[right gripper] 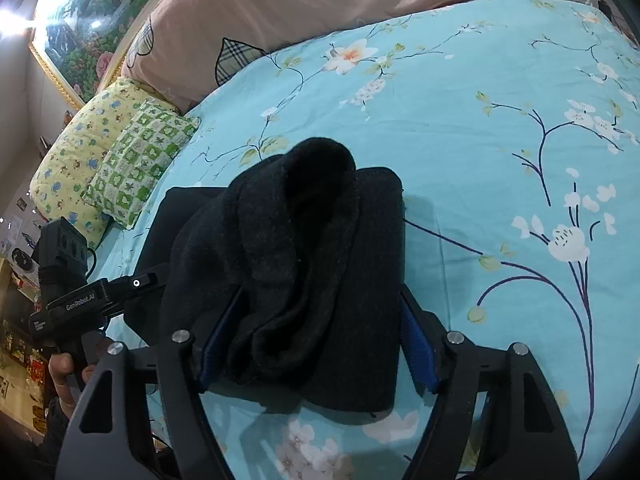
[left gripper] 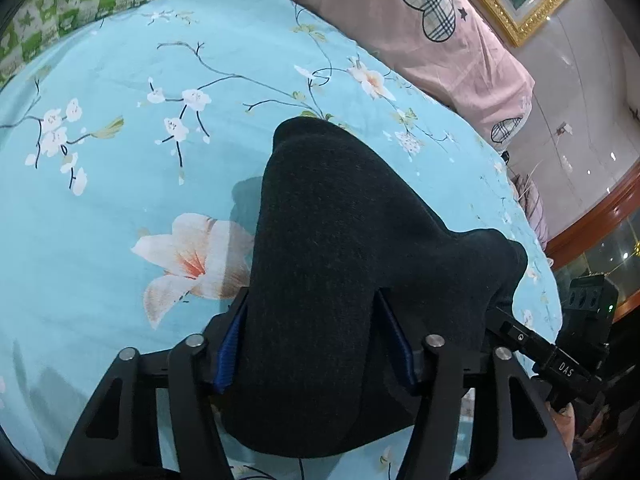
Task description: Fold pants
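Dark charcoal pants (left gripper: 340,240) lie bunched on the light blue floral bedspread (left gripper: 120,220). In the left wrist view the cloth bulges up between the blue pads (left gripper: 230,344) of my left gripper (left gripper: 312,296), filling the gap and hiding the fingertips. The right gripper's black finger (left gripper: 520,334) reaches into the cloth from the right. In the right wrist view the pants (right gripper: 320,240) form a folded stack with a rumpled top layer. My right gripper (right gripper: 320,292) straddles it, with both blue pads (right gripper: 418,348) against the sides. The left gripper's finger (right gripper: 136,282) enters from the left.
A pink quilt with plaid hearts (left gripper: 420,32) lies along the far side of the bed. Green and yellow patterned pillows (right gripper: 132,160) sit at the bed's left end. A gold-framed picture (right gripper: 88,32) hangs behind. A hand (right gripper: 64,368) holds the left gripper's handle.
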`<state>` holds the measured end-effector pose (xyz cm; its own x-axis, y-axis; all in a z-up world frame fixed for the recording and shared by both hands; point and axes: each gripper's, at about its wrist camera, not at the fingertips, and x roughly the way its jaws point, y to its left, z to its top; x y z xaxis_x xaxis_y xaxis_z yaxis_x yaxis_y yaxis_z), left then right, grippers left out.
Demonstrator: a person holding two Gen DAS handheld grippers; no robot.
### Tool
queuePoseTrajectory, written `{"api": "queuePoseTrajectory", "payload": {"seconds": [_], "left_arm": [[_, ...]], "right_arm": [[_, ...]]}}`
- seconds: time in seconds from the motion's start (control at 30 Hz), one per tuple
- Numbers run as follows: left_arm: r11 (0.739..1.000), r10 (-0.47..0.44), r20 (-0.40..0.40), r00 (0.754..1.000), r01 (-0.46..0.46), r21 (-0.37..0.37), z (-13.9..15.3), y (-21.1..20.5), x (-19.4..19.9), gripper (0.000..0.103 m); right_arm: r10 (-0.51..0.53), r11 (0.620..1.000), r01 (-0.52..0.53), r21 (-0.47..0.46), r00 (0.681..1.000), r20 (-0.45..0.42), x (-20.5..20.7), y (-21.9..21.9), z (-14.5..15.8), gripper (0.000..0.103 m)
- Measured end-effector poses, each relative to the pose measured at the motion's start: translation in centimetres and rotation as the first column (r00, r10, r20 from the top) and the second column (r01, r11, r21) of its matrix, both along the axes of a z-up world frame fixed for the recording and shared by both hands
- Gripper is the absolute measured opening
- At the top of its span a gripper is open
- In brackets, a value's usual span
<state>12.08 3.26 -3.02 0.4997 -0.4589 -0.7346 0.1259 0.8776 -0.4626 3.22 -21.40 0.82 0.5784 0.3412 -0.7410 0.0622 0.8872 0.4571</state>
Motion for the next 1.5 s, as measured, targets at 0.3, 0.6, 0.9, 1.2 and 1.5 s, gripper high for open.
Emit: {"api": "queuePoseTrajectory", "payload": {"seconds": [0.3,0.6,0.9,1.2,1.5], "left_arm": [[1.0,-0.019,0.054,0.998,0.017,0.025,1.8,-0.7,-1.1,0.029],[1.0,-0.004,0.093,0.996,0.004,0.0,4.1,0.4,-2.6,0.025],[0.999,0.046,0.137,0.989,-0.048,0.009,6.4,2.9,-3.7,0.025],[0.991,0.124,0.19,0.974,-0.132,0.032,8.6,6.6,-3.4,0.025],[0.974,0.194,0.194,0.962,-0.212,0.081,8.5,11.3,0.1,0.025]], "right_arm": [[0.026,0.999,-0.025,-0.02,0.999,0.031,-0.3,0.9,1.1,0.052],[0.065,0.998,-0.062,-0.034,0.993,0.096,-0.5,2.1,3.7,0.046],[0.121,0.993,-0.118,-0.031,0.984,0.129,0.2,4.2,5.1,0.046],[0.205,0.979,-0.202,-0.035,0.963,0.176,3.2,7.2,6.6,0.046],[0.293,0.956,-0.291,-0.041,0.938,0.187,8.9,10.8,6.3,0.046]]}}
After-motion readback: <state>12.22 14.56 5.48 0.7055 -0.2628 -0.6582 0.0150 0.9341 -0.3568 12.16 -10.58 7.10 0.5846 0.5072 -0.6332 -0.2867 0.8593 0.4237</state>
